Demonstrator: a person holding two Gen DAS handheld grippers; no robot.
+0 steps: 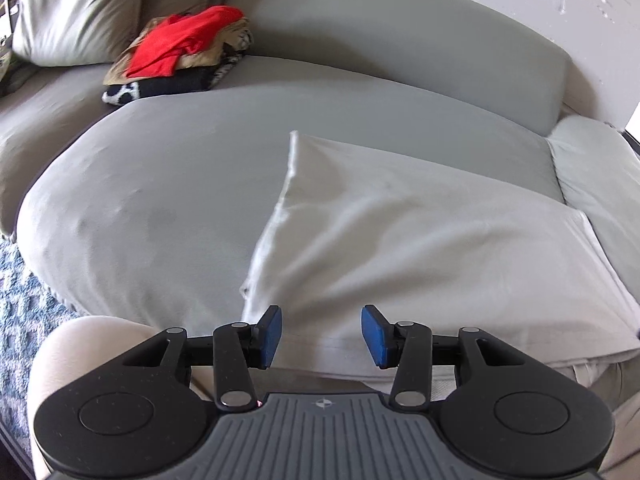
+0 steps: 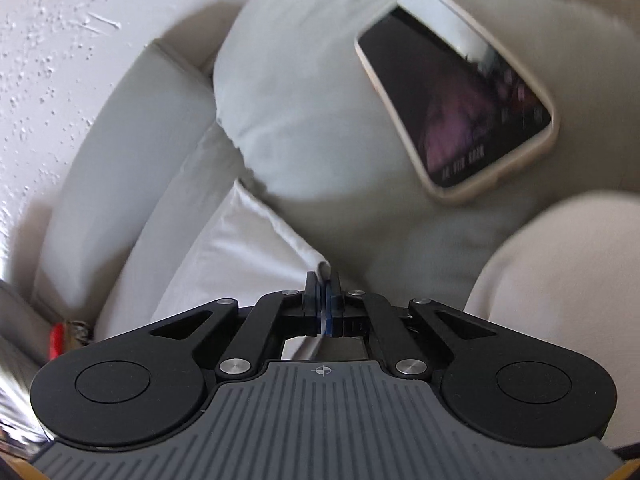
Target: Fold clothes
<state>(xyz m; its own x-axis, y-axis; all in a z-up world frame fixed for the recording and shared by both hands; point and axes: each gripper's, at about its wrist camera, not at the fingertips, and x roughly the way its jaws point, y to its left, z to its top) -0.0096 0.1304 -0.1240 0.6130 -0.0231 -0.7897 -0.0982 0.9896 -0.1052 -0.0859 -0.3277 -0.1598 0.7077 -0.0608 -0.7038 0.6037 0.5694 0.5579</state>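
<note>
A white garment [image 1: 420, 248] lies partly folded on the grey sofa seat [image 1: 160, 184], its near edge hanging toward me. My left gripper [image 1: 322, 336] is open, its blue pads [image 1: 270, 334] just above the garment's near edge, holding nothing. In the right wrist view my right gripper [image 2: 322, 300] is shut on a corner of the same white garment [image 2: 236, 256], and a thin edge of cloth shows between the pads.
A pile of folded clothes topped with a red garment [image 1: 176, 46] sits at the sofa's back left. A phone [image 2: 456, 96] lies on the grey armrest cushion [image 2: 304, 100]. My knees [image 1: 84, 356] are close to the sofa front. A blue patterned rug [image 1: 20, 312] covers the floor at left.
</note>
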